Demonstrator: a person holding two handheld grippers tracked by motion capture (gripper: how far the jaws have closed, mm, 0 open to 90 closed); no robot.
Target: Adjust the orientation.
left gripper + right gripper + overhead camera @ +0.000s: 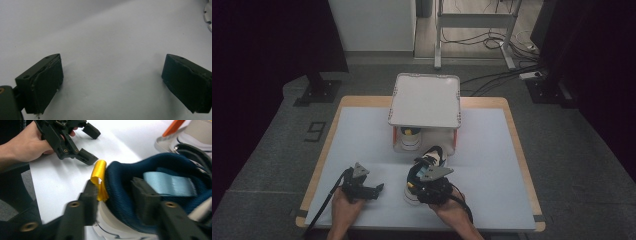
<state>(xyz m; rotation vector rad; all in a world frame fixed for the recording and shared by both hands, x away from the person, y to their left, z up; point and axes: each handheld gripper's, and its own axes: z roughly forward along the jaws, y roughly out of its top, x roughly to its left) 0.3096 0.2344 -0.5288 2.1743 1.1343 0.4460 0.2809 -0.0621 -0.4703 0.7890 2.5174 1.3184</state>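
My right gripper (113, 195) is clamped on the heel of a sneaker (155, 185): one jaw sits outside, against the yellow pull loop (99, 178), and the other sits inside the dark blue padded collar, just short of the pale blue tongue strap (170, 183). In the high view this gripper (424, 176) is at the near middle of the table, with my right hand (453, 210) behind it and the forearm coming up from the near edge. The sneaker (428, 161) points away from me and a little right, its toe close to the shelf.

My left gripper (111, 80) has its jaws wide apart, with bare white mat (105, 37) between them and nothing held. From above it (377, 189) sits at the near left of the mat, jaws pointing right toward the sneaker but apart from it, my left hand (344, 205) wrapped round its body. A black cable (324, 202) trails from it toward the near edge.

Farther out, a small white shelf (424, 100) with orange legs stands at the far middle of the table (512, 130). A second sneaker (409, 140) sits under its top, on the left side. A figure 9 (314, 131) is marked on the grey floor to the left of the table.
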